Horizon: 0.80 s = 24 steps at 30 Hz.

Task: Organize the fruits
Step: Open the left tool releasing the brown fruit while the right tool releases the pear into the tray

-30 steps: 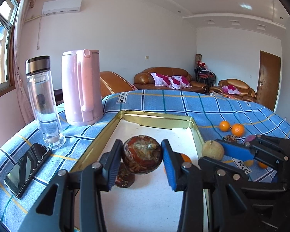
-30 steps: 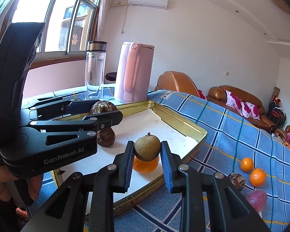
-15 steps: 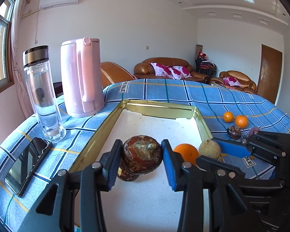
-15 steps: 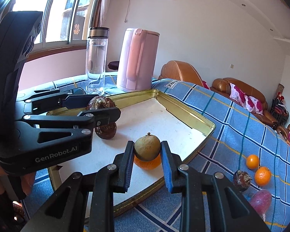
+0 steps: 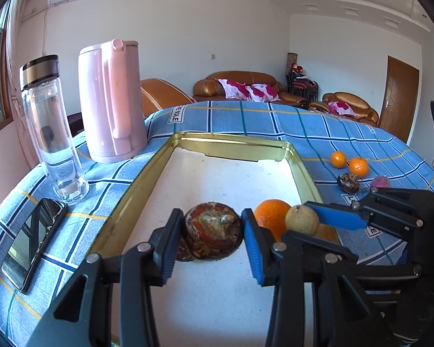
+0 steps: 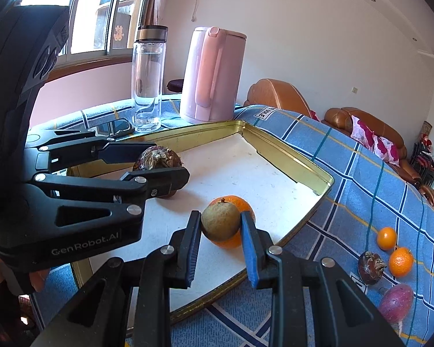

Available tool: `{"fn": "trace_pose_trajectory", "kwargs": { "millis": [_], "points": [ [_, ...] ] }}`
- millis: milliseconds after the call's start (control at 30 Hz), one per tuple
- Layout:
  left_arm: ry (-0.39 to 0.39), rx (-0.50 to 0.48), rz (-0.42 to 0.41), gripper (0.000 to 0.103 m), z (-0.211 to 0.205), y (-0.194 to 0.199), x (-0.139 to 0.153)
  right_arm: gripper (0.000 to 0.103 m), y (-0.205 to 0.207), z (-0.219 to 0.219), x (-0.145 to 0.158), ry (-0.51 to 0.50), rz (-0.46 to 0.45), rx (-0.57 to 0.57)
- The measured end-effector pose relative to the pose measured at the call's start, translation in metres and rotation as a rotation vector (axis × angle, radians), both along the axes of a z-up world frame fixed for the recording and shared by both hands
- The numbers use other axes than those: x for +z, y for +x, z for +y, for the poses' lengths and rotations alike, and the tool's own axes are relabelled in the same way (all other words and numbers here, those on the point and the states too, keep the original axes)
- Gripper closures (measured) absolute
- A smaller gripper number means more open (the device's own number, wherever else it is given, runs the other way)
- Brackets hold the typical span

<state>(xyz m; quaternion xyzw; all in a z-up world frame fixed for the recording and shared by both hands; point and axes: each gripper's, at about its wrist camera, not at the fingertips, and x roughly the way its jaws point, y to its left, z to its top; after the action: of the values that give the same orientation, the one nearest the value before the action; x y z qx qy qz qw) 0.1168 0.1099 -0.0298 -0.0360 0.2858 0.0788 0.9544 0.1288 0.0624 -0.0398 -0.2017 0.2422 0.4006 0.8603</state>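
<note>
Claws (image 5: 213, 231) (image 6: 220, 225) still pinch brown fruit (image 5: 213, 230) and tan fruit (image 6: 220, 221), now lower over tray (image 5: 234, 147).

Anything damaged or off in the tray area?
The tray's far rim looks torn: a jagged strip hangs along its lower edge. The phone lies near the table edge. Nothing spilled.

Both tools, left (image 5: 212, 232) and right (image 6: 220, 225), clamped.

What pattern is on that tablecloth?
The tablecloth is blue plaid with white, teal and yellow lines, clearest in the right wrist view.
</note>
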Motion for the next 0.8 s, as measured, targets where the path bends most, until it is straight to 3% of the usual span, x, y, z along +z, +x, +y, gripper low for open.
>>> {"fn": "trace_pose_trajectory", "kwargs": {
  "millis": [400, 433, 567, 633, 800],
  "points": [
    [-0.016, 0.012, 0.023, 0.058, 0.003, 0.002, -0.005, 0.072, 0.002, 0.006, -0.004, -0.029, 0.021, 0.015],
    [-0.015, 0.012, 0.021, 0.056, 0.003, 0.002, -0.004, 0.07, 0.002, 0.006, -0.004, -0.028, 0.024, 0.013],
    [-0.014, 0.037, -0.004, 0.035, 0.004, -0.002, -0.001, 0.036, 0.0, 0.001, -0.001, -0.009, -0.005, -0.015],
    [-0.022, 0.038, -0.022, 0.029, 0.005, -0.006, 0.002, 0.035, -0.002, -0.004, 0.002, 0.016, -0.028, -0.028],
    [-0.023, 0.008, -0.08, 0.025, -0.007, -0.017, 0.017, 0.035, -0.009, -0.026, 0.008, 0.036, -0.101, -0.103]
  ]
}}
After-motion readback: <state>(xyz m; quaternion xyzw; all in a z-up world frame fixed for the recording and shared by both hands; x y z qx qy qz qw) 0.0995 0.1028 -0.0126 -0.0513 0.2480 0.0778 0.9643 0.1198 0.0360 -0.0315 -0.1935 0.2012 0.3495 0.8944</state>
